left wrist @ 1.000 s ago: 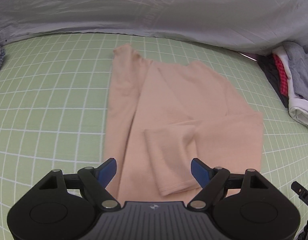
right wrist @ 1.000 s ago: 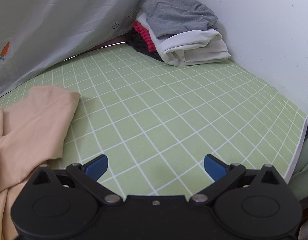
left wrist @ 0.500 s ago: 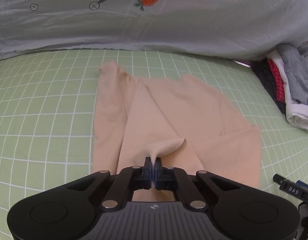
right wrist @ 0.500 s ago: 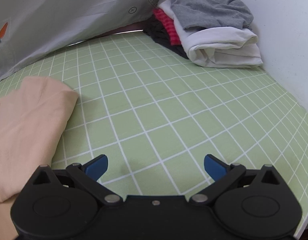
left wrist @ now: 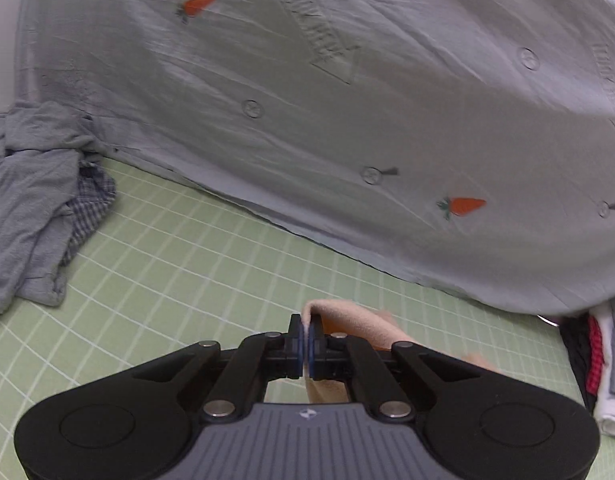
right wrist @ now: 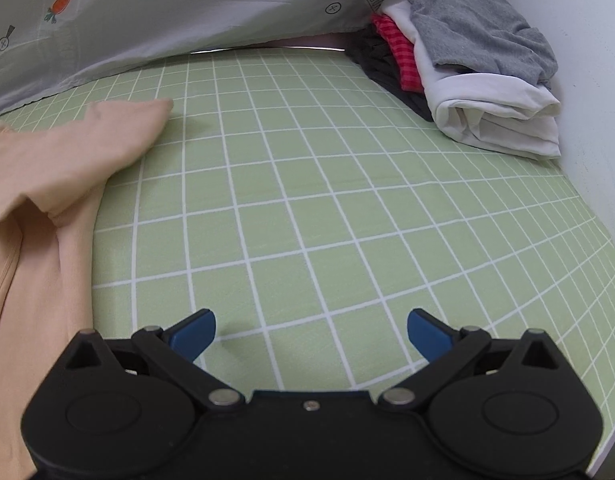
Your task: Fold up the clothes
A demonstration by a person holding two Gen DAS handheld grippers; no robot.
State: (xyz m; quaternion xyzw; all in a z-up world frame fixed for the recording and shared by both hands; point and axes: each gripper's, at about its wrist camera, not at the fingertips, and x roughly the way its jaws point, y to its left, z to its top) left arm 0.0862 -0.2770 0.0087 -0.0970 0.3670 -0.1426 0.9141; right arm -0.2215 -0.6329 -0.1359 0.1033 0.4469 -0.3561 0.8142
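Two grippers tilted downward: left gripper [left wrist: 307, 338] pinching peach garment [left wrist: 347, 322], right gripper [right wrist: 311, 330] wide, empty.

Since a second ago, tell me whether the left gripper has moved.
Yes. The left gripper, shut on the peach garment, has lifted and swung left: the carrot-print sheet now fills its view and the grey clothes pile appears.

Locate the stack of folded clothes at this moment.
The stack of folded clothes sits at the upper right of the right wrist view, on the green grid sheet against the white wall, well beyond the open right tool.
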